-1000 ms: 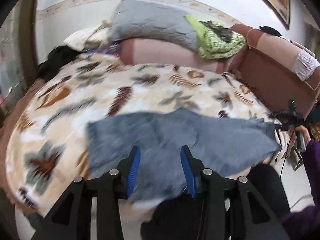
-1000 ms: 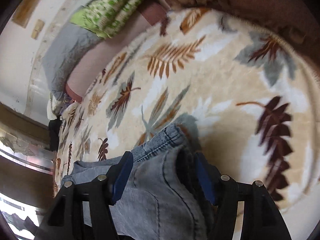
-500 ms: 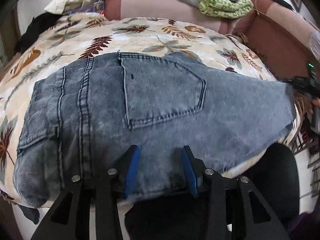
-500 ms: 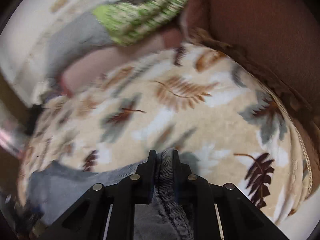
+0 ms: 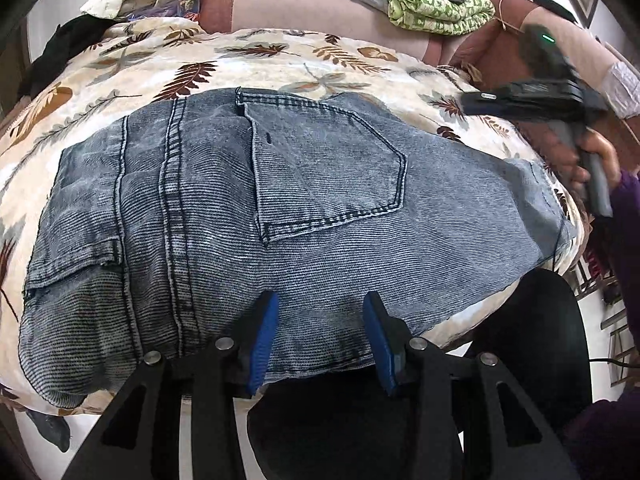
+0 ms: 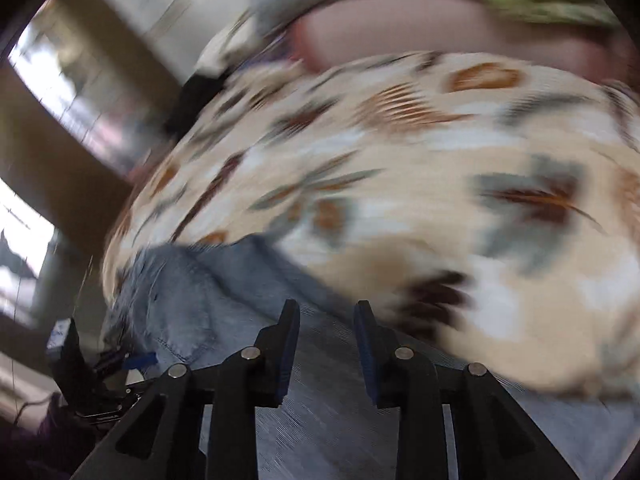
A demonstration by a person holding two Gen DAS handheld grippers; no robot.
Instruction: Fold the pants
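nearest in the left wrist view, the left gripper (image 5: 318, 332) is hanging over the near hem of the pants (image 5: 280, 208), its blue pads spread apart with denim lying between and under them but nothing visibly pinched. just beyond, the pants are lying flat on the leaf-print blanket (image 5: 280, 60), folded into a broad slab: a back pocket (image 5: 328, 168) is facing up in the middle, a heavy double seam is running near to far on the left, and the right corner is drooping slightly over the bed edge.

in the blurred right wrist view, the right gripper (image 6: 326, 348) is sweeping over the same denim (image 6: 192, 300); its jaws have just been parting again, and no cloth is caught between the pads. the person's hand (image 5: 592, 160) is showing at the far right of the left view, wrapped round that tool's handle.

the fabric is looking thick and ribbed, so it is probably handling as soft but weighty, holding a crease well and sagging if lifted by one point. the best holds are likely the stitched edges: the near hem and the right corner, where layers are stacked and pads can bite without slipping. farther off, a pink bolster (image 5: 300, 4) and a green cloth (image 5: 432, 8) are lying at the far end of the bed.
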